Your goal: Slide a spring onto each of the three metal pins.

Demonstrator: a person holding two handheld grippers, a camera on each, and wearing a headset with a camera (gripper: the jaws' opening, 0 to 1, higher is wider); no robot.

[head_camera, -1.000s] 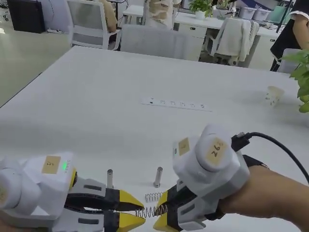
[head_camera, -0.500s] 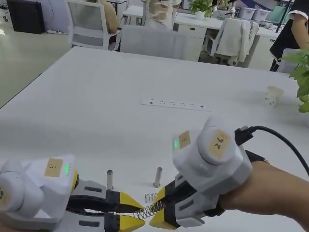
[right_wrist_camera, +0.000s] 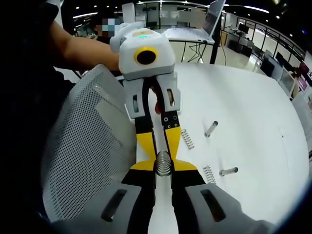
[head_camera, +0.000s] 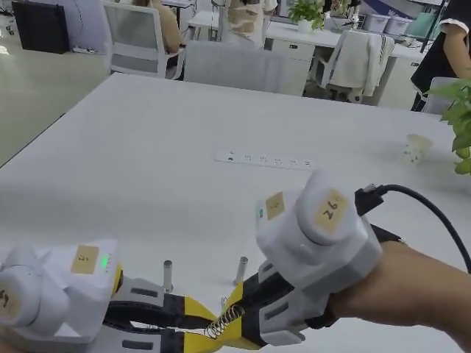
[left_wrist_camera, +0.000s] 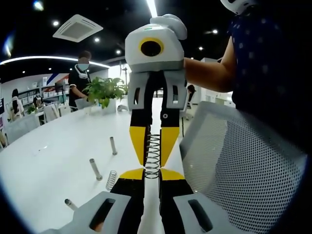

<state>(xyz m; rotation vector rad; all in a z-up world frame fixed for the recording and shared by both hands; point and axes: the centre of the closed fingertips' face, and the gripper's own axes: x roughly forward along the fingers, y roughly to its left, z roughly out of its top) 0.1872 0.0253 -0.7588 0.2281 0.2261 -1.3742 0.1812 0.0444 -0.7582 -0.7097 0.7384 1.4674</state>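
Teamwork over a white desk (head_camera: 184, 125): we see the left tongs (left_wrist_camera: 152, 175) and the right tongs (right_wrist_camera: 164, 166), each closed to a narrow gap, pinching opposite ends of one spring (left_wrist_camera: 152, 148) held in the air between them, near three upright metal pins (left_wrist_camera: 113, 145). All three pins stand bare, and a loose spring (left_wrist_camera: 111, 179) lies beside them. Pulled two ways, the coil could, we judge, stretch or snap free. A sticker (head_camera: 330, 212) on the right tongs reads "26".
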